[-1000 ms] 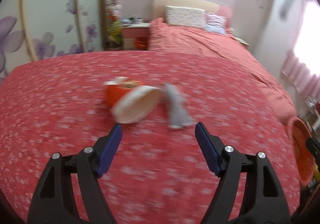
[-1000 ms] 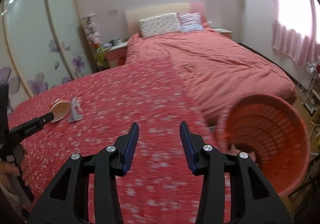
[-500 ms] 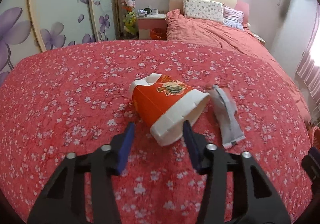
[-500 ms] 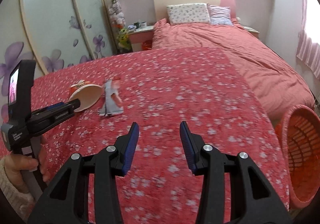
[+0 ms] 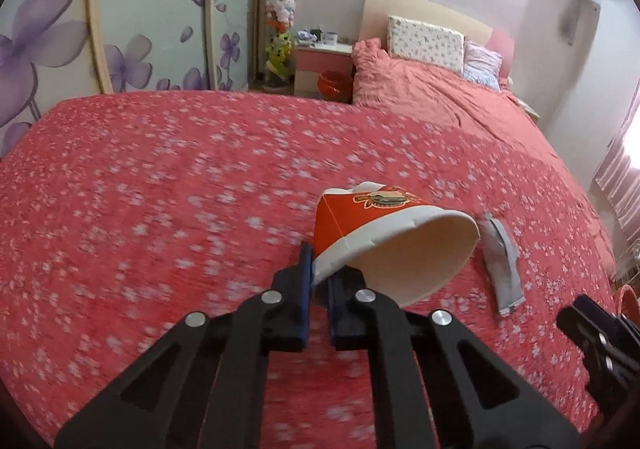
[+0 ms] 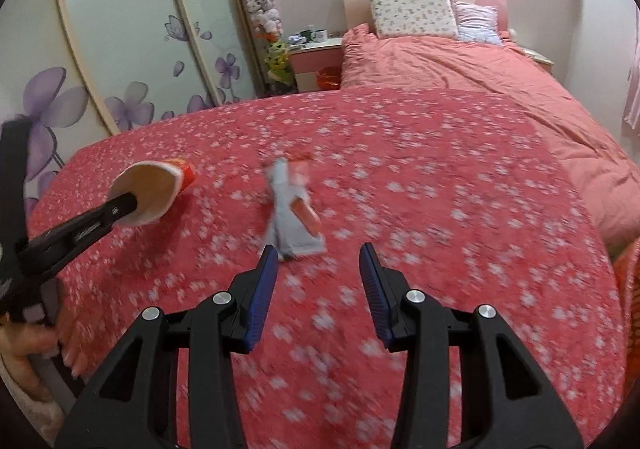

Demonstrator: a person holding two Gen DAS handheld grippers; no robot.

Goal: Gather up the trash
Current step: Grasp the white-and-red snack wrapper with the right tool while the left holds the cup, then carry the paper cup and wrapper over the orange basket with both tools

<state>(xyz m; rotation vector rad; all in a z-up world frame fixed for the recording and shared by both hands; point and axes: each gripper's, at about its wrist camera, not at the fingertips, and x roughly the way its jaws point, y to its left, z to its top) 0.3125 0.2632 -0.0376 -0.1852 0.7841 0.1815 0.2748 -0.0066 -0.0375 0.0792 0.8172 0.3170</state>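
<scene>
My left gripper (image 5: 317, 273) is shut on the rim of an orange and white paper cup (image 5: 384, 237) and holds it above the red flowered bedspread (image 5: 160, 189). The cup also shows at the left of the right wrist view (image 6: 150, 191), pinched by the left gripper (image 6: 126, 205). A grey and orange wrapper (image 6: 292, 213) lies flat on the bedspread, just ahead of my open, empty right gripper (image 6: 318, 261). The wrapper lies to the right of the cup in the left wrist view (image 5: 502, 265).
An orange basket (image 6: 628, 289) peeks in at the right edge beside the bed. A second bed with pillows (image 6: 412, 15) stands behind. A pink nightstand (image 6: 316, 57) and flowered wardrobe doors (image 6: 120, 49) line the back and left walls.
My left gripper closed on the cup's rim and lifted it off the bedspread. My right gripper swung left from the basket and came close to the wrapper.
</scene>
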